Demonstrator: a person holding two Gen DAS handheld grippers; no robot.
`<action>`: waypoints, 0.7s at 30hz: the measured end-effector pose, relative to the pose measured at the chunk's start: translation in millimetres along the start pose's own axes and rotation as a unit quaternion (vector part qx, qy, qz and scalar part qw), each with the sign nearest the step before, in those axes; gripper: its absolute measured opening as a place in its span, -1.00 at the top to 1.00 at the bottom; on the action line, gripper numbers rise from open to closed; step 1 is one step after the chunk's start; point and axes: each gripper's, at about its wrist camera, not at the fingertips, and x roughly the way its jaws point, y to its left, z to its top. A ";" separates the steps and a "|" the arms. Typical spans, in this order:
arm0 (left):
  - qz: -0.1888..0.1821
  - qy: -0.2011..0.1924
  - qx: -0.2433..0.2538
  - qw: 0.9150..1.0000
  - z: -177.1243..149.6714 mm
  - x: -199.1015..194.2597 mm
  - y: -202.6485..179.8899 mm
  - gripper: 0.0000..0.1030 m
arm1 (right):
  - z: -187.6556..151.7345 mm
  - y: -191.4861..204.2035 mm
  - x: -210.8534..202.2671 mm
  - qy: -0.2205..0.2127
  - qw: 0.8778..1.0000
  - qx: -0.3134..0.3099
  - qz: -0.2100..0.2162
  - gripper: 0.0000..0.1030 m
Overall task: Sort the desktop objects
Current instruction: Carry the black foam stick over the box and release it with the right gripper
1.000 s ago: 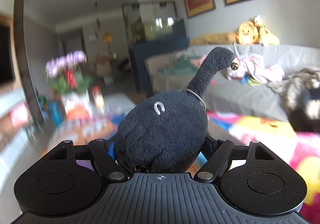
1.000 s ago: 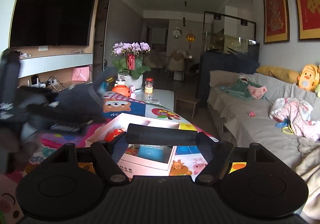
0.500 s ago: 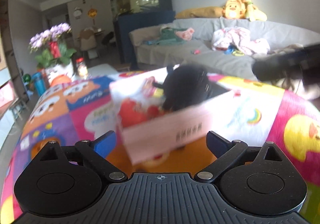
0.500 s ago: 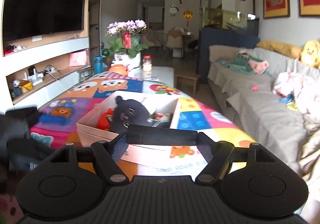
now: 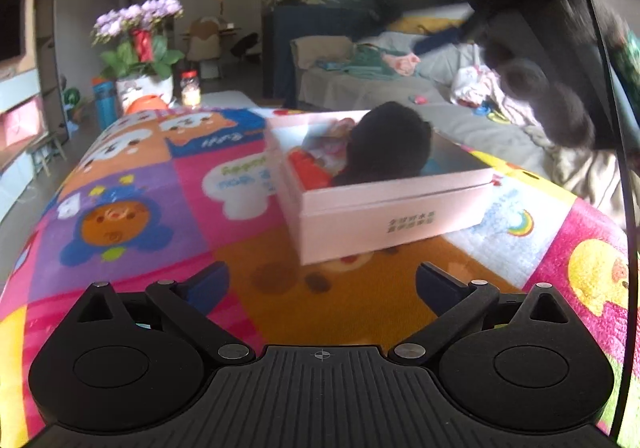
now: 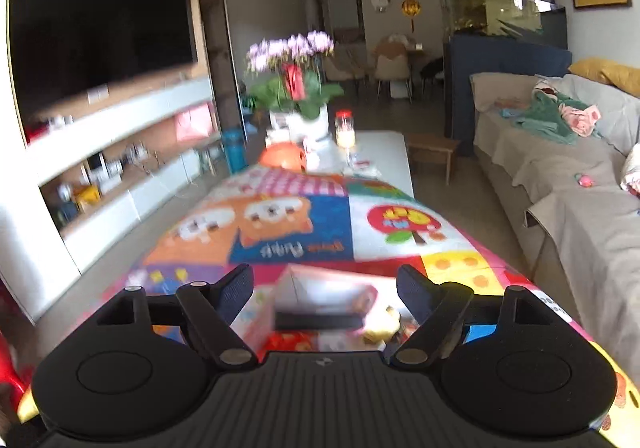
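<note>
Resting inside the pink box (image 5: pixel 384 207) near the table's right edge, black plush toy (image 5: pixel 386 145) beside red items, already sorted by the look of it. Left gripper (image 5: pixel 320 282) empty over the colourful mat (image 5: pixel 160 207), jaws opening wide. Right gripper (image 6: pixel 324 284) opening too, above the box, releasing what seems, through blur, a dark bar (image 6: pixel 320 320) between the jaws, probably dropping.

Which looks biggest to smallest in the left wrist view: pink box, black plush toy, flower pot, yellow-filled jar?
1. pink box
2. black plush toy
3. flower pot
4. jar
The pot and jar stand farther from the camera, so their true size against the toy is unsure.
</note>
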 end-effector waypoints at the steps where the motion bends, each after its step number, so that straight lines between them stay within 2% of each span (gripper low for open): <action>1: 0.003 0.005 -0.007 1.000 -2.8 1.4 5.3 -0.99 | -7.3 1.5 4.9 0.016 1.000 -0.007 0.001 -0.54; 5: 0.008 0.021 -0.037 0.999 -8.4 11.3 19.3 -0.99 | -37.1 12.3 23.5 0.090 0.995 -0.041 0.004 -0.49; 6: 0.006 0.022 -0.043 0.999 -9.3 12.4 21.2 -0.99 | -45.0 15.8 26.7 0.102 0.993 -0.050 0.002 -0.27; 7: 0.002 0.021 -0.047 0.999 -9.8 12.9 22.1 -0.99 | -51.9 18.7 29.8 0.109 0.992 -0.059 -0.007 -0.19; 10: -0.006 0.019 -0.050 0.999 -10.9 13.1 21.3 -0.99 | -65.3 22.8 34.1 0.081 0.994 -0.062 -0.024 -0.14; 13: -0.008 0.018 -0.048 0.999 -11.4 13.2 18.2 -0.99 | -65.2 25.1 39.4 0.029 0.998 -0.043 -0.034 -0.13; 17: -0.001 0.019 -0.046 0.999 -11.2 12.1 16.1 -0.99 | -48.3 23.5 53.8 -0.022 0.998 0.004 -0.059 -0.07; 19: 0.006 0.016 -0.044 0.999 -11.0 9.7 16.8 -0.99 | -39.3 19.9 47.5 -0.059 0.996 0.017 -0.058 -0.07; 20: 0.010 0.015 -0.044 0.999 -10.9 8.7 17.7 -0.99 | -36.1 19.9 45.8 -0.068 0.996 0.011 -0.059 -0.08; 21: 0.011 0.015 -0.045 0.999 -10.5 8.3 18.9 -0.99 | -35.1 19.6 44.9 -0.057 0.997 -0.001 -0.058 -0.13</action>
